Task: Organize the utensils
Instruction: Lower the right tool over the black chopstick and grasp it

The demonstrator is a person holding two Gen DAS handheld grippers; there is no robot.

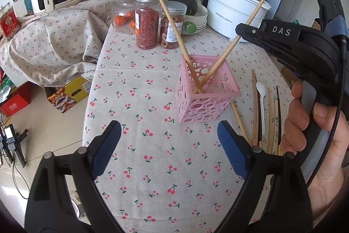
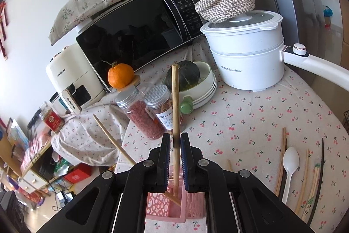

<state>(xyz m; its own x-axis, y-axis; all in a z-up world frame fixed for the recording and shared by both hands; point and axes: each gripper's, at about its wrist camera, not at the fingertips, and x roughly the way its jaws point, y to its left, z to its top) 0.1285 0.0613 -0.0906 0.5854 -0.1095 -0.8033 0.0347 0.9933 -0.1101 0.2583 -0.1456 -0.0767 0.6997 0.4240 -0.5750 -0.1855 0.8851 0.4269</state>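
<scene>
Nearest us, the right gripper (image 2: pixel 175 141) seems barely parted around a pale chopstick (image 2: pixel 175 102); the pink basket (image 2: pixel 168 209) is half hidden. Our left gripper (image 1: pixel 168 137) gapes empty.

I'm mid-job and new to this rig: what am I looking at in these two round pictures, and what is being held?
There is no robot here. A person holds a two-finger tool in each hand, and each tool has a wide-angle camera looking along its fingers. The left wrist view shows the left tool wide open and empty above the cherry-print tablecloth, with the person's right hand gripping the other tool. The right wrist view looks past the right tool. There a chopstick stands between the pads, its lower end in the pink basket. I cannot tell whether the pads press on it. A second chopstick leans in the basket. More loose chopsticks and a white spoon lie beside it.
</scene>
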